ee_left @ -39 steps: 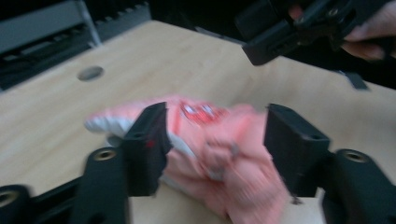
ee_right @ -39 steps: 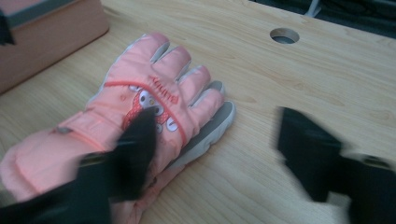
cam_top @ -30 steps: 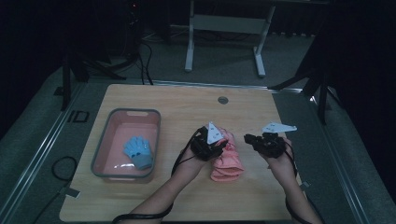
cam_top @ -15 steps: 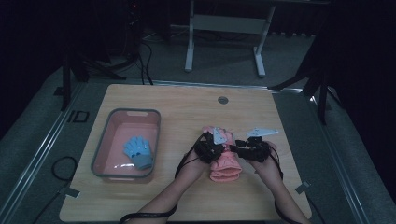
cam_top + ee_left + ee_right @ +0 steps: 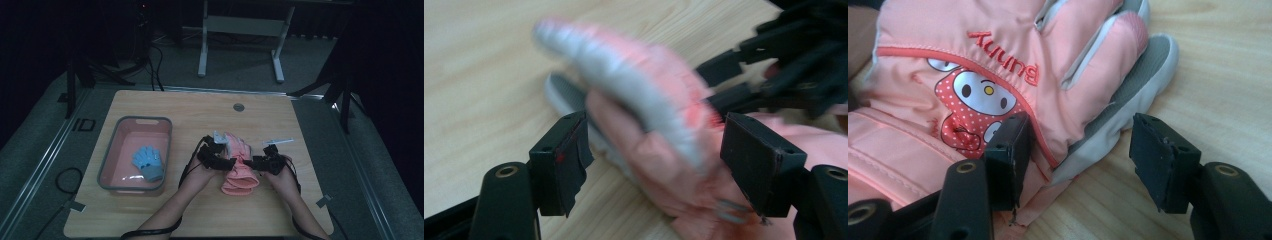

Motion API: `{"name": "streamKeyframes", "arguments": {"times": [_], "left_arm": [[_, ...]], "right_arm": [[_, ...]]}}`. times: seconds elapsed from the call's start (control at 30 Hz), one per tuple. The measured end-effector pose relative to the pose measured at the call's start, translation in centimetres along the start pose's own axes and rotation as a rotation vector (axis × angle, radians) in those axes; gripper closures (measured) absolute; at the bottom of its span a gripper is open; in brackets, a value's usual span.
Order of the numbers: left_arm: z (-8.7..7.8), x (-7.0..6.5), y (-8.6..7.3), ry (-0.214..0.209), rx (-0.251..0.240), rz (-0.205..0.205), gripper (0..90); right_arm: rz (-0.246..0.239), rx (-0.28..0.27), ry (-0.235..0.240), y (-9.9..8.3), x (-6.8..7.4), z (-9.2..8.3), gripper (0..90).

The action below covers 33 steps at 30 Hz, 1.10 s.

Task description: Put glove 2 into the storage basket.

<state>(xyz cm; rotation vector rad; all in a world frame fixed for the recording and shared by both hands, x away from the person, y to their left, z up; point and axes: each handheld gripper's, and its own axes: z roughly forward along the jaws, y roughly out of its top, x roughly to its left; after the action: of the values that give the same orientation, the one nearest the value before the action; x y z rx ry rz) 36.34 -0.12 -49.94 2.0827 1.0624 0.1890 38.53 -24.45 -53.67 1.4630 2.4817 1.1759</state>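
A pale wooden surface (image 5: 165, 102) with rounded corners stands in a dark room; a white metal frame (image 5: 240, 30) rises at 12 o'clock. A pink rectangular bin (image 5: 112, 172) at 9 o'clock holds a small blue knitted glove (image 5: 148, 162). Near centre lies the padded pink glove (image 5: 239, 167), smooth fabric with grey ribbed fingertips. The left gripper (image 5: 225, 162) and right gripper (image 5: 255, 162) flank it; both sets of fingers have just been opening and now stand apart, straddling the glove without pressing it.
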Motion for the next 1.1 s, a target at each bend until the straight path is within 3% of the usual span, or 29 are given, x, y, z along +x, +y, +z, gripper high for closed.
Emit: {"name": "streamKeyframes", "arguments": {"times": [0.03, 0.17, 0.27, 0.5, 0.57, 0.6, 0.67, 0.77, 1.1], "left_arm": [[0.5, 0.5, -0.2, -0.024, 0.018, -0.037, 27.2], [2.2, 1.7, -1.0, -0.097, 0.051, -0.123, 26.8], [3.2, 2.4, -1.4, -0.163, 0.065, -0.190, 27.6], [4.0, 3.2, -2.1, -0.286, 0.060, -0.250, 46.9], [3.7, 3.0, -2.1, -0.275, 0.044, -0.208, 57.6], [3.7, 3.0, -2.1, -0.275, 0.044, -0.208, 60.5], [3.5, 2.8, -1.9, -0.259, 0.044, -0.187, 65.1], [3.0, 2.3, -1.5, -0.238, 0.049, -0.149, 67.8], [0.3, 1.2, 0.5, -0.178, 0.053, -0.078, 68.5]], "right_arm": [[0.009, 0.007, 0.012, 0.0, -0.2, 0.0, 42.1], [0.041, 0.042, 0.068, 0.1, -0.8, 0.5, 48.0], [0.029, 0.058, 0.079, 0.2, -0.8, 0.6, 54.0], [0.035, 0.049, 0.097, 0.0, -0.7, 0.7, 65.9], [0.029, 0.041, 0.090, 0.0, -0.4, 0.7, 70.8], [0.029, 0.041, 0.090, 0.0, -0.4, 0.7, 70.8], [-0.009, 0.018, 0.043, -0.1, 0.4, 0.6, 76.1], [-0.055, -0.001, -0.013, -0.2, 1.4, 0.4, 78.8], [-0.128, -0.041, -0.071, 1.1, 3.5, -0.9, 79.9]]}}
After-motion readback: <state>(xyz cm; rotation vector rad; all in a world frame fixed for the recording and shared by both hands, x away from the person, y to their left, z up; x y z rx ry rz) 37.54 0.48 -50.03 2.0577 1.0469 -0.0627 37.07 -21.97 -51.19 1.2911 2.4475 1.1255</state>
